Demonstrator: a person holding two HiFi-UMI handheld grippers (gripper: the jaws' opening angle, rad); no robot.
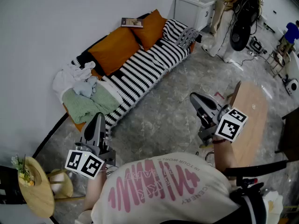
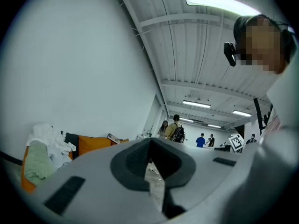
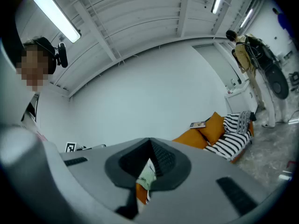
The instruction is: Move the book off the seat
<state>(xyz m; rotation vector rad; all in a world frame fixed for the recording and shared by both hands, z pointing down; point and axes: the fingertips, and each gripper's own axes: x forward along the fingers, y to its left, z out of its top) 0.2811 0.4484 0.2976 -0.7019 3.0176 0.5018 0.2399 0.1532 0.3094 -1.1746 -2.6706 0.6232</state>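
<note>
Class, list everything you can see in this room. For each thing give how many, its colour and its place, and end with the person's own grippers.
book: one, brownish cover, on top of the cushions at the sofa's far end
orange cushions: two, orange, leaning on the wall
sofa: one, black-and-white striped cover, along the wall
clothes pile: one, white and green, at the sofa's near end
wooden table: one, light brown, on the right
round side table: one, pale wood, lower left
cabinet: one, white, far corner
bystander: one, tan clothes, beside the cabinet
left gripper: grey, jaws shut, empty
right gripper: grey, jaws shut, empty
</note>
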